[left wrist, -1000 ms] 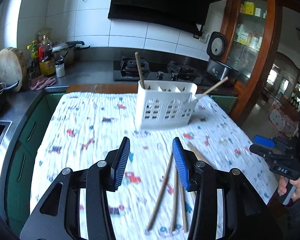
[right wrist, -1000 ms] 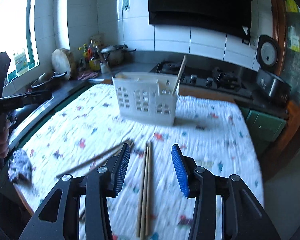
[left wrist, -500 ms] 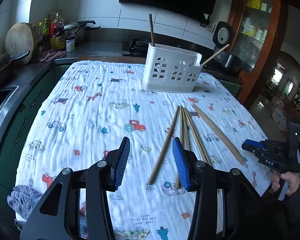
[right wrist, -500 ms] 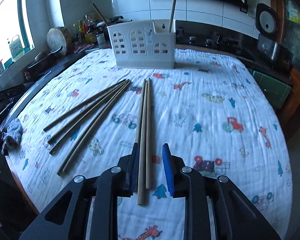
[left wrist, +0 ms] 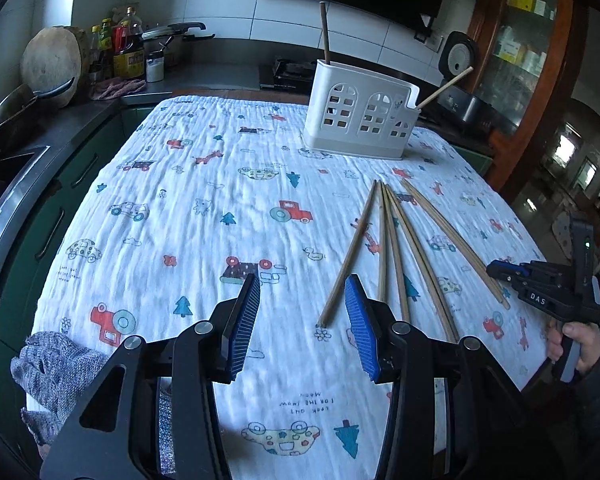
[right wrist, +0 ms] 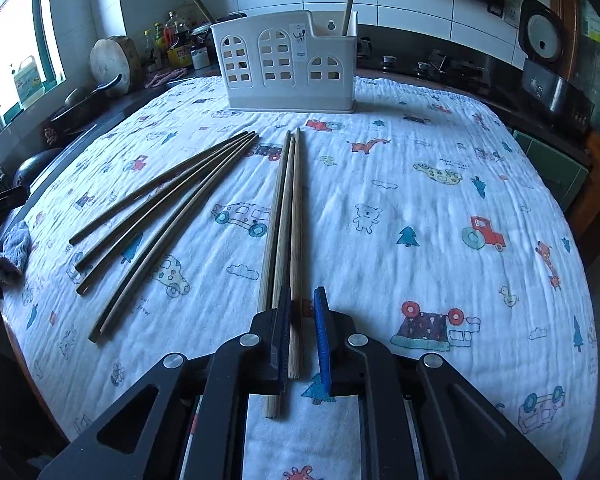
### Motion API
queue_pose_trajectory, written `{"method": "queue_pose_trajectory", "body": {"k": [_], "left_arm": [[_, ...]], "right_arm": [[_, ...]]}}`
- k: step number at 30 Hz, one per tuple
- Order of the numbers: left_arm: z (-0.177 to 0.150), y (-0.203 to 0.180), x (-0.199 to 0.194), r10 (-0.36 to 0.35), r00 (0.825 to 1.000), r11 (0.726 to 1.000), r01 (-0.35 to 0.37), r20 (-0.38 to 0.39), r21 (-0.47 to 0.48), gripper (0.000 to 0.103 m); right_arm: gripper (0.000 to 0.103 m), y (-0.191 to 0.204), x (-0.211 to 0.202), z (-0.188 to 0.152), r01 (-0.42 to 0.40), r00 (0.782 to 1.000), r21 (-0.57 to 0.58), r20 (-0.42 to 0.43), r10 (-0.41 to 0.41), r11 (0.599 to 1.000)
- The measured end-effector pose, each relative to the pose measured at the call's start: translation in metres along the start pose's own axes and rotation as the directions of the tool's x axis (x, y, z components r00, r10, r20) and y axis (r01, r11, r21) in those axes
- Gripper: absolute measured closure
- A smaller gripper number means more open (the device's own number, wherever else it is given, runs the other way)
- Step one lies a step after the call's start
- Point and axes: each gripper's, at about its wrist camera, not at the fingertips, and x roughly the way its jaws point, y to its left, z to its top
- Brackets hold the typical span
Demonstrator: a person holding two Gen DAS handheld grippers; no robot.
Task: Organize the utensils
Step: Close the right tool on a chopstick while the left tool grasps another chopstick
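A white utensil holder stands at the far side of the printed tablecloth, with two chopsticks in it; it also shows in the right wrist view. Several wooden chopsticks lie loose on the cloth. My left gripper is open and empty, just left of the nearest chopstick's end. My right gripper is low on the cloth, its jaws narrowed around the near end of a light chopstick, with a small gap on the right side. A second light chopstick lies just left of it, under the left finger. Darker chopsticks fan out to the left.
A grey cloth glove hangs at the table's near left corner. A counter with bottles, a round chopping board and a sink lies to the left. A stove and rice cooker sit behind the table.
Both grippers pulled back and lowered toward the near ends of the chopsticks. My right gripper narrowed from wide open to nearly shut around one light chopstick. The left stayed open.
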Motion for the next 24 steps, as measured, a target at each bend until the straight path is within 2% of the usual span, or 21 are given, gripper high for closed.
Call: {"method": "queue_pose_trajectory", "body": {"k": [6, 17, 24], "left_arm": [[-0.012, -0.002, 0.002, -0.008, 1.000, 1.000, 0.009, -0.028, 0.001, 0.058], [-0.022, -0.022, 0.030, -0.048, 0.996, 0.995, 0.053, -0.071, 0.082, 0.059], [-0.017, -0.027, 0.056, -0.064, 0.994, 0.992, 0.073, -0.084, 0.101, 0.069]], "right_arm": [[0.093, 0.002, 0.006, -0.001, -0.004, 1.000, -0.004, -0.017, 0.004, 1.000], [0.096, 0.004, 0.005, -0.005, 0.031, 1.000, -0.010, -0.003, -0.031, 0.999], [0.096, 0.004, 0.001, -0.010, 0.057, 0.998, 0.025, 0.003, -0.057, 0.998]]}}
